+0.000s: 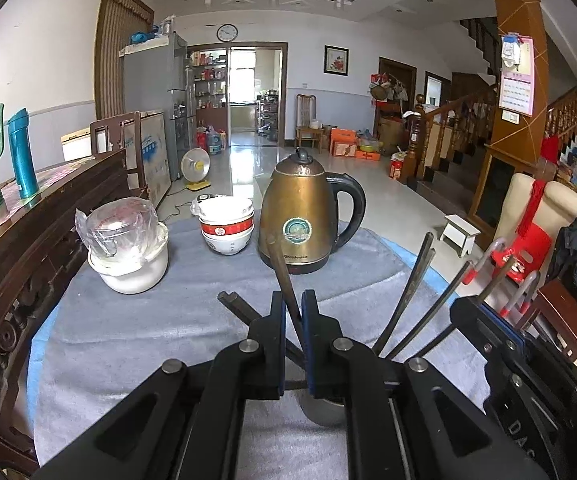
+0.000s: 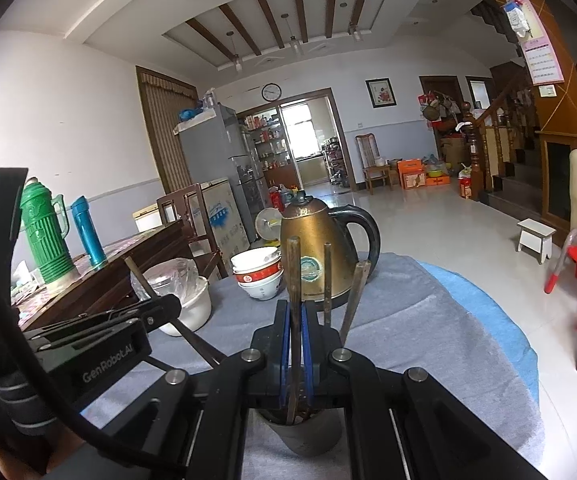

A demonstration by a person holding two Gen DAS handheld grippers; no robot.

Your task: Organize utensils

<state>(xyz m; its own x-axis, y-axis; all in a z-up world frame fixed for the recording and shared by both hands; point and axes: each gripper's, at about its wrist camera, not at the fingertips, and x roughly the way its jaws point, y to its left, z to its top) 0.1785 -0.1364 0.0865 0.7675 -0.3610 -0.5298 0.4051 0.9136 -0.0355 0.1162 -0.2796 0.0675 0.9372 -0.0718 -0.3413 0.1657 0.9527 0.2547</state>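
At the table's near edge, each hand-held gripper, left (image 1: 293, 320) and right (image 2: 296, 334), clamps a chopstick (image 1: 286, 280) above the cup (image 2: 302, 434); dropping them in comes next, probably needing both grips loosened.

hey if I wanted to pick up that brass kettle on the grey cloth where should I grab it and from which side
Take the kettle by its black loop handle, coming in from the right in the left wrist view. The handle arches clear of the body there, leaving a gap for fingers, while the smooth, wide, tapering body offers no hold. The stacked bowls crowd its left.
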